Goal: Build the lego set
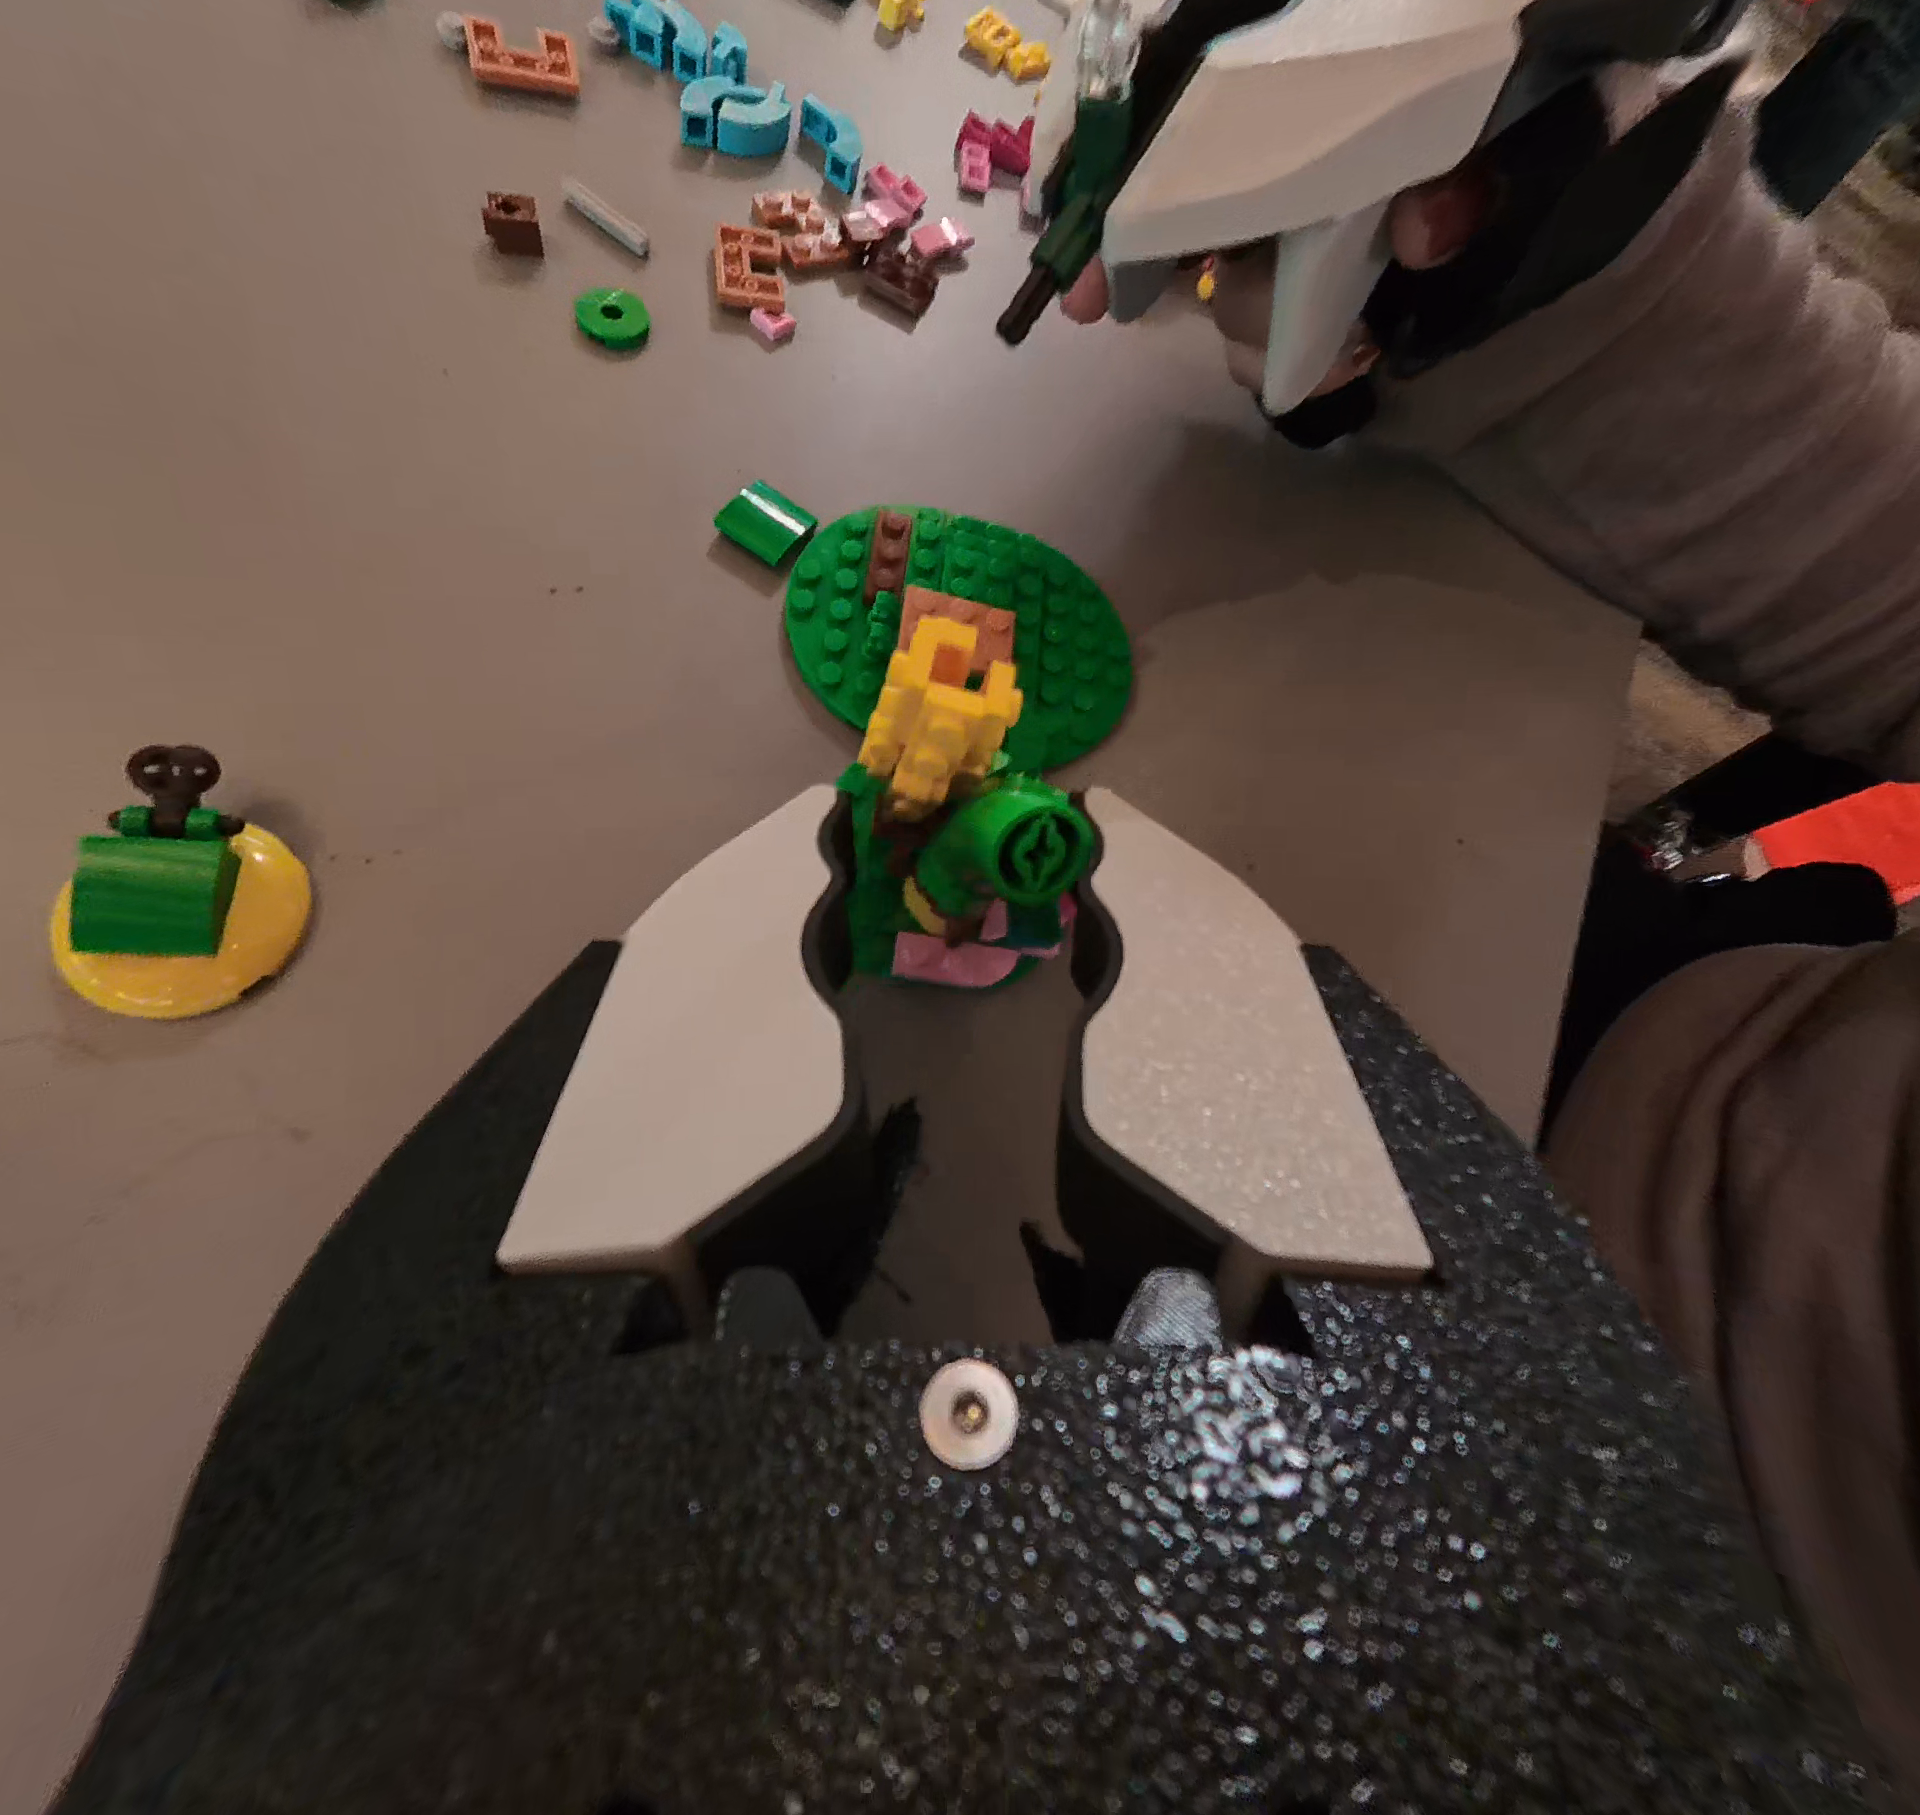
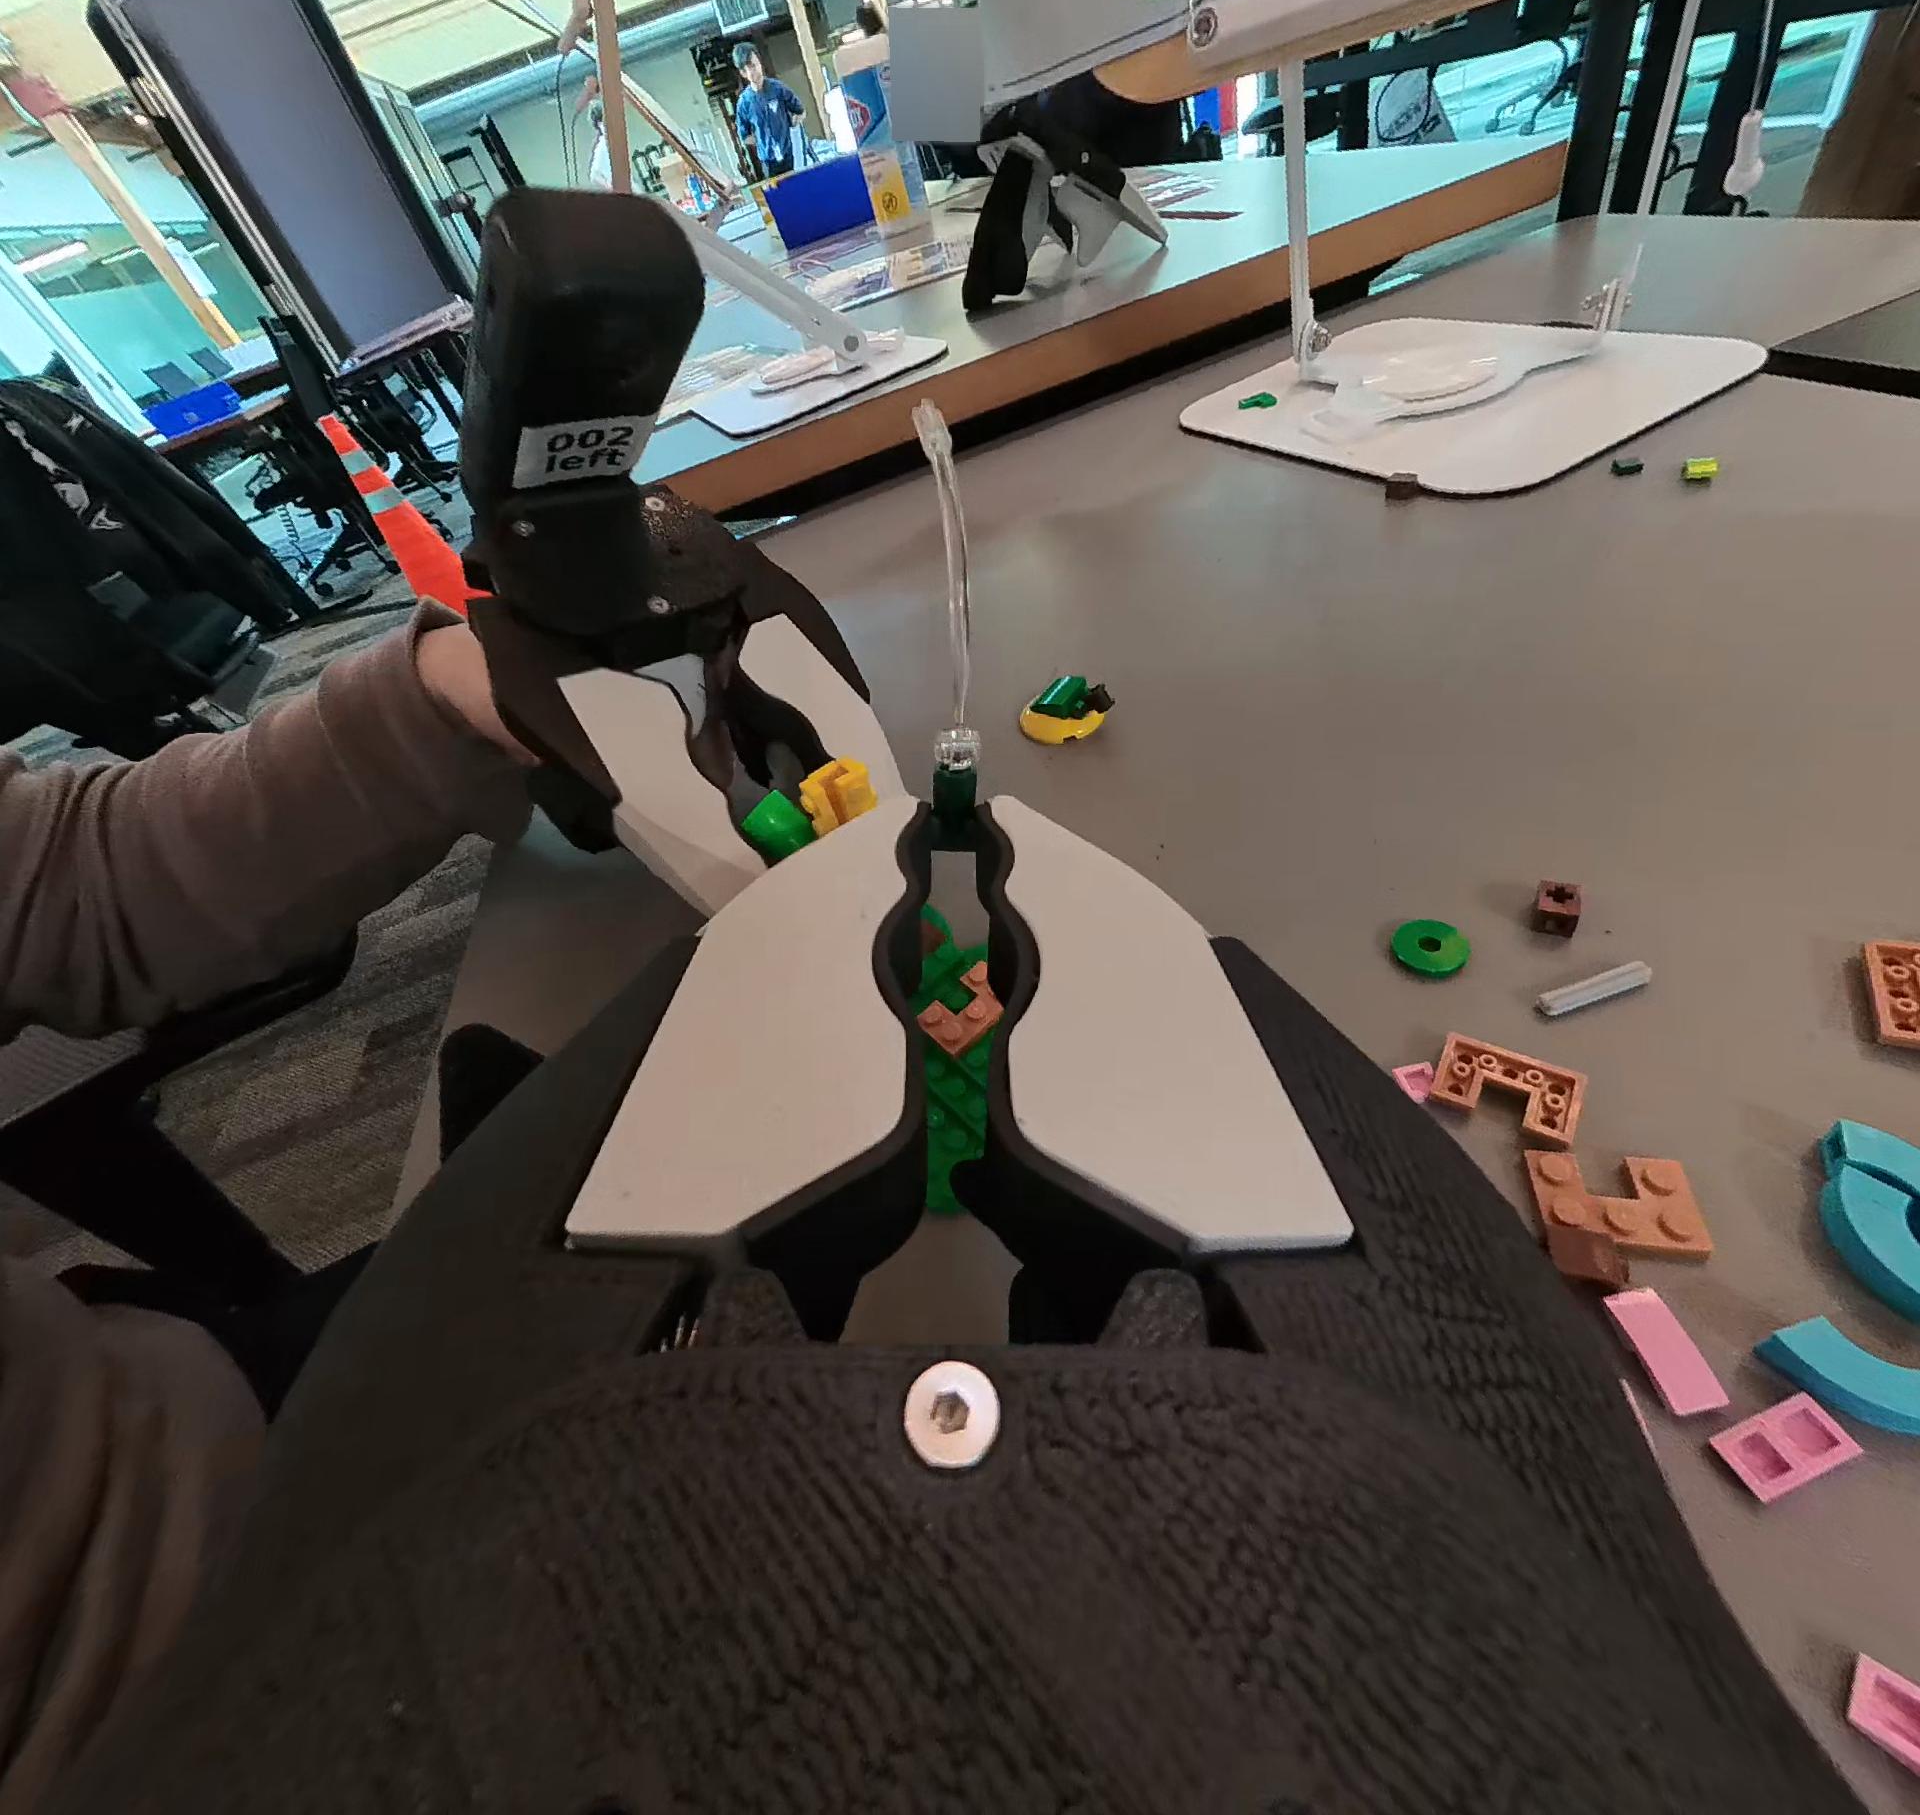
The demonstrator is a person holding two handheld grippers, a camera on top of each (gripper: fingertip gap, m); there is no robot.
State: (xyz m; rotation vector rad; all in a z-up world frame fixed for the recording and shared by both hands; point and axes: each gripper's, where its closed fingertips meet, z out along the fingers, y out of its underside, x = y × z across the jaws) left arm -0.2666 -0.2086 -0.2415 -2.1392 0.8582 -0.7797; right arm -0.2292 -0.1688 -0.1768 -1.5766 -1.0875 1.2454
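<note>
Left gripper [image 1: 961, 830] clamps a green-yellow-pink lego sub-build [image 1: 951, 830] above the round green baseplate [image 1: 1060, 622] on the grey table [image 1: 364, 570], right gripper [image 2: 954, 807] pinches a dark green stem with clear rod [image 2: 954, 789].

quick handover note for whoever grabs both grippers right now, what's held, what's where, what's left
Left gripper: shut on a small green, yellow and pink brick figure, held above the table.
Right gripper: shut on a dark green stem with a clear curved rod.
Round green studded baseplate lies on the grey table, partly built with brown pieces.
Yellow dish sub-build stands apart.
Left to do: many loose blue, pink, tan bricks unplaced.
</note>
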